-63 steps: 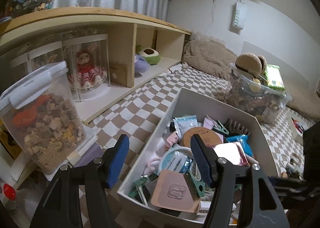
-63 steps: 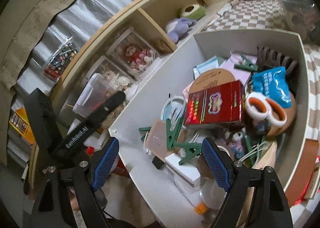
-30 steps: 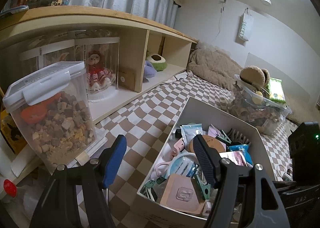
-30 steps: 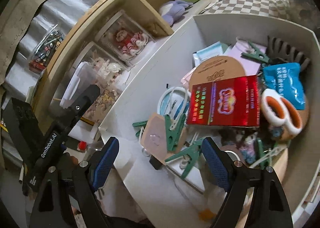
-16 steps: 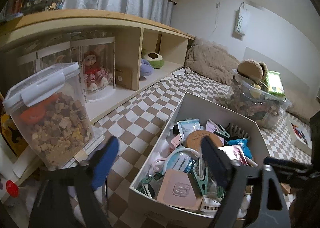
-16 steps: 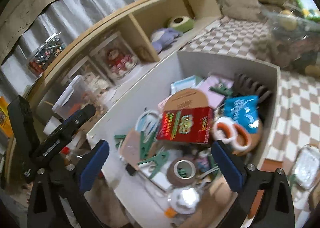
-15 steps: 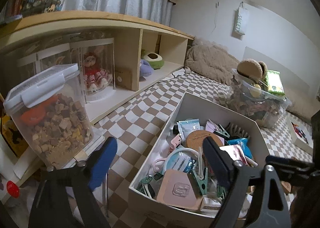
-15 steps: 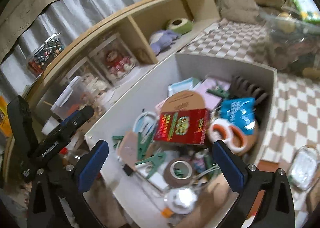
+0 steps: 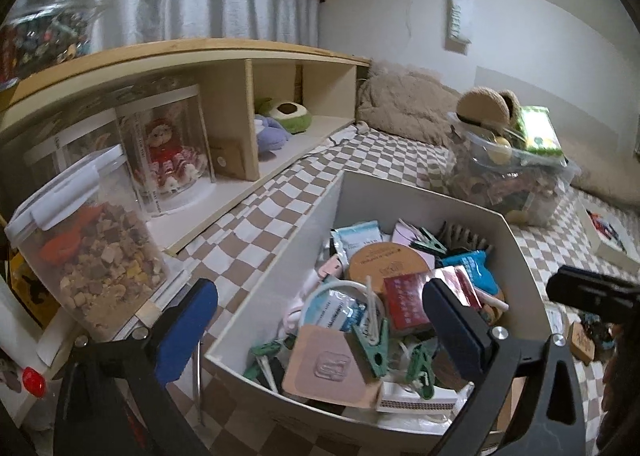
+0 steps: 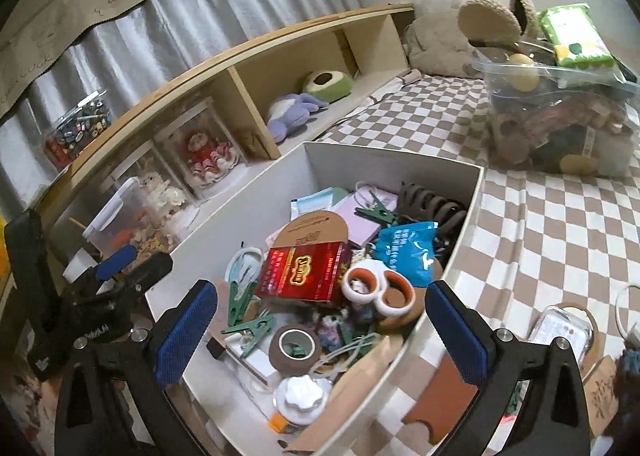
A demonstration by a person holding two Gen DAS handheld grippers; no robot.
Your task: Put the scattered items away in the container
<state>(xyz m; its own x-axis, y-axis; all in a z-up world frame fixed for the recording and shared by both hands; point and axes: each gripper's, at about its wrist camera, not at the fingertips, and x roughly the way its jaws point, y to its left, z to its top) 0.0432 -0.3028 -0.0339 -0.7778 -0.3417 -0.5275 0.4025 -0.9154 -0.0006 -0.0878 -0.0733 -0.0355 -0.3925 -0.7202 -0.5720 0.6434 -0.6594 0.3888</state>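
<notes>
The white box point(image 10: 460, 216) sits on a checkered cloth point(image 10: 540, 224), its left wall near a low wooden shelf point(image 9: 248, 52) with a strip of cloth between them. It is heaped with small things: a red carton point(image 10: 304, 272) near the middle, a blue packet point(image 10: 408, 248) toward the right wall, a white tape pair point(image 10: 378, 286) just before it, a brown tape roll point(image 10: 294, 344) and green clips point(image 10: 248, 330) nearer the front edge. The left gripper point(image 9: 320, 324) is spread wide with nothing between its fingers; it has just been opening, one blue pad point(image 9: 186, 326) outside the box's left wall over the cloth, the other over the contents near the carton. The right gripper point(image 10: 320, 328) is likewise released and empty, having just opened, its left pad over the near left wall, its right pad by the right wall. To the right of the box the cloth lies open up to a clear tub point(image 10: 560, 124) at the far side. Still outside, near the right front corner, lie a brown card point(image 10: 440, 404) and a clear packet point(image 10: 560, 332). A lidded food jar point(image 9: 84, 256) stands close to the left front corner.
</notes>
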